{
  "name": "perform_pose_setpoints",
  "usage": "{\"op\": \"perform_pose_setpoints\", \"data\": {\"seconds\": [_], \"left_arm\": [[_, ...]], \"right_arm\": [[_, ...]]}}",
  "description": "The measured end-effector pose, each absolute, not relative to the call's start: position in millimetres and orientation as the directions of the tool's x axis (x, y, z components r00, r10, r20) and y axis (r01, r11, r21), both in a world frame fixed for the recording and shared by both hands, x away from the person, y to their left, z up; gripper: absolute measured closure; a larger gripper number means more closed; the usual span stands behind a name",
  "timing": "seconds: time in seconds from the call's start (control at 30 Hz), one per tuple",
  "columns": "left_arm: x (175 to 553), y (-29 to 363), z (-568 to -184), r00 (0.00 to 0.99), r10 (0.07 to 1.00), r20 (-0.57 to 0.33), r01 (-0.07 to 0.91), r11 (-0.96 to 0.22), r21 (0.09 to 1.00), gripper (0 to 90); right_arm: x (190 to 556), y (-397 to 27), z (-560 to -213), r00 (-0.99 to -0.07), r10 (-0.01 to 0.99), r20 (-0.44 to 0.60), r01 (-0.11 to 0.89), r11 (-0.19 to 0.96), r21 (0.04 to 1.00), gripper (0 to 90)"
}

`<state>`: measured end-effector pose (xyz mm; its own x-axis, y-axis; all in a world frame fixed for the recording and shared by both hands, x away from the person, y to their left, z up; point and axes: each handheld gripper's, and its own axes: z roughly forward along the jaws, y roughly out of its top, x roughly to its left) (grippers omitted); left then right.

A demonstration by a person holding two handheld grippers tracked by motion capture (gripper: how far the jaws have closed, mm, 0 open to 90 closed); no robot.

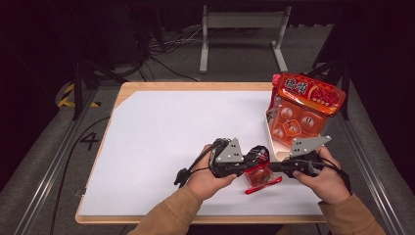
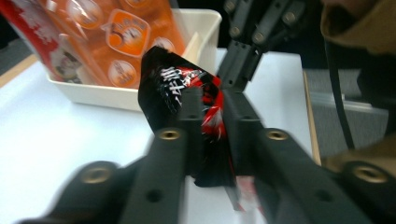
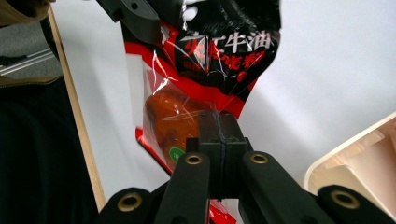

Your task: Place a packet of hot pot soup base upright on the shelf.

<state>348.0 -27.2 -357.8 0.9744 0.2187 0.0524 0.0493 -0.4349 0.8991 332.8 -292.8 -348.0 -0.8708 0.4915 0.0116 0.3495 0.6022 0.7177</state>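
Note:
A small red and black sauce packet [image 1: 258, 177] with a clear window hangs above the white table near its front edge, between my two grippers. In the right gripper view the right gripper [image 3: 218, 128] is shut on the packet's [image 3: 205, 70] clear lower part, its pads pressed flat together. The left gripper [image 2: 213, 107] has the packet's [image 2: 173, 84] black top between its jaws, with a narrow gap showing between the pads. In the high view the left gripper [image 1: 254, 159] and right gripper [image 1: 272, 166] point at each other.
A white bin [image 1: 274, 147] stands just behind the grippers at the table's right, holding a tall orange-red snack bag [image 1: 306, 105]. The white mat [image 1: 171, 142] lies bare to the left. The wooden table edge [image 1: 195, 218] runs close below the hands.

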Motion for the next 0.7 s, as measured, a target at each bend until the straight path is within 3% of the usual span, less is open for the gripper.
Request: {"op": "perform_pose_setpoints", "data": {"seconds": [0.1,0.27,0.37,0.7], "left_arm": [[348.6,-23.5,-356.8,0.964,0.262,0.048,0.062,-0.395,0.916,55.5],[350.0,-13.3,-353.5,0.944,0.327,0.041,0.078,-0.344,0.936,37.0],[352.8,-3.4,-351.6,0.93,0.365,0.043,0.082,-0.319,0.944,30.7],[357.9,29.9,-354.0,0.897,0.441,0.012,0.126,-0.282,0.951,28.2]], "right_arm": [[332.1,-294.0,-346.9,-0.863,0.506,-0.004,0.345,0.595,0.726,90.0],[331.2,-299.4,-341.6,-0.843,0.536,-0.046,0.32,0.569,0.758,90.0],[329.3,-304.4,-335.5,-0.827,0.558,-0.066,0.298,0.535,0.791,90.0],[324.0,-320.1,-318.7,-0.764,0.639,-0.082,0.275,0.439,0.856,90.0]]}}
